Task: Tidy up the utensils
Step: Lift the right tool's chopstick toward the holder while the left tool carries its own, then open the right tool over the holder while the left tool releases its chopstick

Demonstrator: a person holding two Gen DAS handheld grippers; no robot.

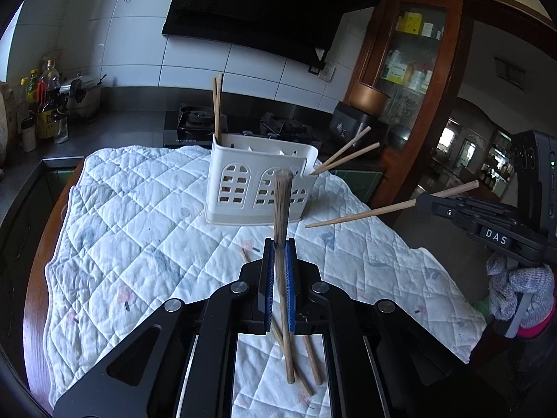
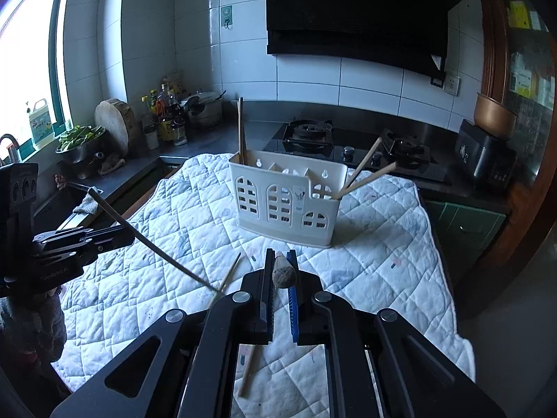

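Observation:
A white plastic utensil holder [image 1: 259,188] stands on the quilted cloth [image 1: 139,230], with chopsticks upright in its left end [image 1: 217,104] and two leaning out of its right end [image 1: 348,155]. It also shows in the right wrist view [image 2: 285,202]. My left gripper [image 1: 280,244] is shut on a wooden chopstick [image 1: 282,216] that points toward the holder. My right gripper [image 2: 281,256] is shut on another chopstick [image 2: 282,271], seen end-on; in the left wrist view that chopstick [image 1: 362,214] juts left from the right gripper [image 1: 423,202]. Loose chopsticks [image 1: 310,358] lie on the cloth below.
The cloth covers a round wooden table [image 1: 38,261]. Behind it a steel counter holds a gas stove [image 2: 348,139], bottles [image 2: 167,111], a pot [image 2: 205,108] and a black cooker [image 2: 484,160]. A wooden cabinet [image 1: 410,69] stands at the right. A thin chopstick [image 2: 228,275] lies on the cloth.

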